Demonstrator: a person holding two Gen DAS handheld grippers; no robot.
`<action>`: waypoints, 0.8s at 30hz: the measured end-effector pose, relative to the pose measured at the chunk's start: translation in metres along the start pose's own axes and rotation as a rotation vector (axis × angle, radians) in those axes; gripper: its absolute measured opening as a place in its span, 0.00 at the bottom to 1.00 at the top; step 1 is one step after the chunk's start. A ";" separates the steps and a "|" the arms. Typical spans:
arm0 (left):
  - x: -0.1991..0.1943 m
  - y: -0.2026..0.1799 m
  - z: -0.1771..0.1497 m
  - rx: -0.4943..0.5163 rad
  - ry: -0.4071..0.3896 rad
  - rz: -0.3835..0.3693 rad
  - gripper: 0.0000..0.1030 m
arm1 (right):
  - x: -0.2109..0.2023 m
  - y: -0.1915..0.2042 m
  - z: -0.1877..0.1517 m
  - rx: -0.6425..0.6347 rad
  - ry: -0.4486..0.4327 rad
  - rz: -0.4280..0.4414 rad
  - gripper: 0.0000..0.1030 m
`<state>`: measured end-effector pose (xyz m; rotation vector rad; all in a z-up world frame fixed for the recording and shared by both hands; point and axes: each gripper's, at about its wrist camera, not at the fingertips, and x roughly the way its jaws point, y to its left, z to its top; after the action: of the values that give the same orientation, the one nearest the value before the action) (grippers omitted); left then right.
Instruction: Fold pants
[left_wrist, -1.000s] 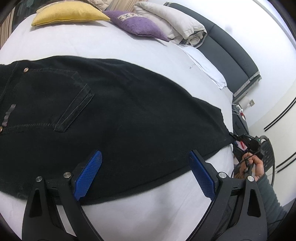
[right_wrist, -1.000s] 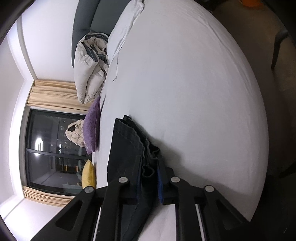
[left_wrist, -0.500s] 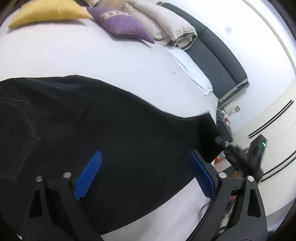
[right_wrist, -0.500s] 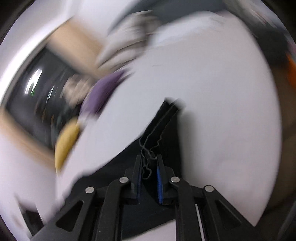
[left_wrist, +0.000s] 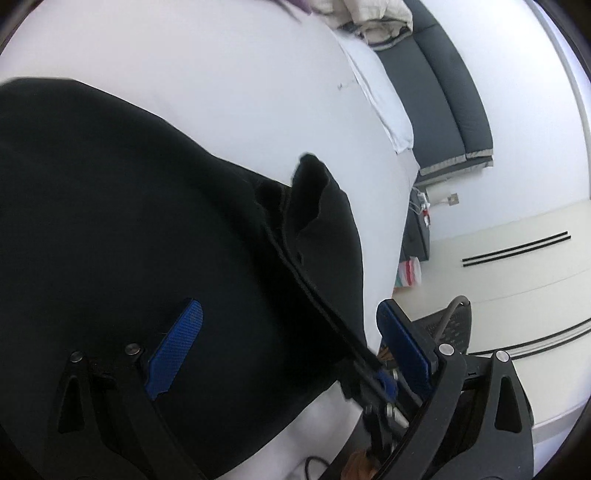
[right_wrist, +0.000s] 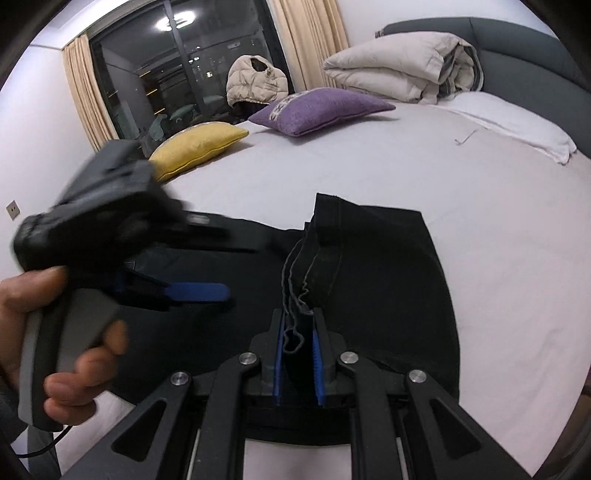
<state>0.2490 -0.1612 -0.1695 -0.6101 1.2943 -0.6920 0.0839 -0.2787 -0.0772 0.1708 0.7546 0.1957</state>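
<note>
Bare white bed (right_wrist: 388, 173) open beyond and right of the black pants (right_wrist: 388, 266): free passage there. At the far edge, blocked by a yellow pillow (right_wrist: 199, 146), purple pillow (right_wrist: 321, 110) and folded duvet (right_wrist: 402, 77). On the left, little room: left gripper (right_wrist: 199, 291) and hand (right_wrist: 70, 369) hover close beside the right gripper (right_wrist: 298, 343), over the pants.

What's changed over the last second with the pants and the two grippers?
The right gripper has carried the pant hem off the bed's edge and back over the black pants, rolling upright. The left gripper slid along the leg toward it. Unchanged: right shut on the hem, left open, pillows in place.
</note>
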 end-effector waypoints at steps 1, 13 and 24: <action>0.007 -0.002 0.003 0.003 0.011 0.001 0.94 | -0.002 0.001 -0.001 -0.009 -0.003 -0.003 0.14; 0.008 0.012 0.026 0.020 0.008 -0.027 0.09 | -0.012 0.042 -0.003 -0.115 -0.019 0.032 0.14; -0.089 0.042 0.028 0.053 -0.106 0.048 0.08 | 0.004 0.125 0.010 -0.239 -0.010 0.133 0.14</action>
<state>0.2693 -0.0665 -0.1387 -0.5636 1.1849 -0.6443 0.0789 -0.1573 -0.0445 -0.0049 0.7048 0.4091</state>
